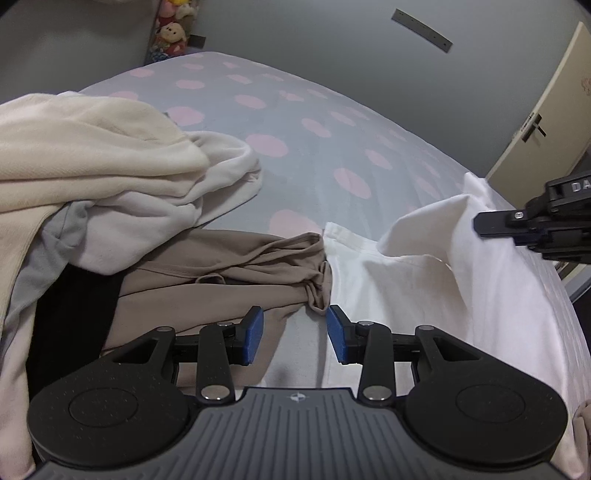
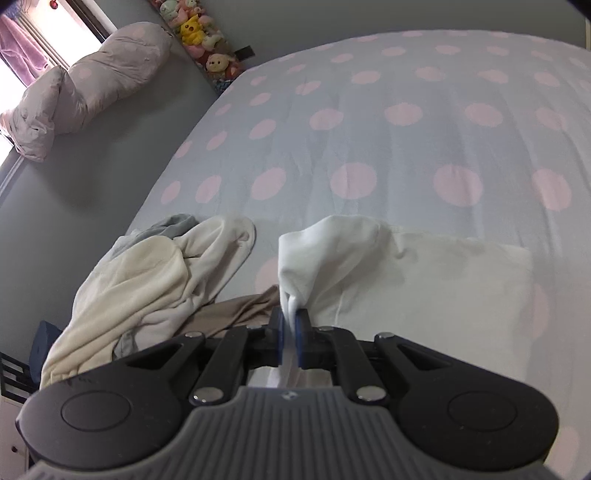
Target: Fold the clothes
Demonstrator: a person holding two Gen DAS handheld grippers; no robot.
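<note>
my right gripper [image 2: 290, 325] is clamped on a bunched edge of the white garment [image 2: 424, 280], a strip of white cloth pinched between its blue pads. the held part lifts into a loose peak, while the rest of the garment lies flat on the bed [image 2: 369, 122], near the front edge of its grey sheet with pink dots. my left gripper [image 1: 295, 334] hangs partway open and holds nothing; its blue pads [image 1: 253, 332] stand apart over the line where the white garment meets a tan garment [image 1: 221, 266]. the tan garment's twisted end reaches down to just ahead of the gap between the pads, not touching them. in the left wrist view my right gripper comes in from the right edge, over the white cloth. to the left a heap of cream and pale grey clothes [image 1: 92, 158] overlaps the tan garment. plush toys [image 2: 201, 33] are stacked against the far wall, and a dotted pillow [image 2: 85, 81] lies off the bed at the upper left.
</note>
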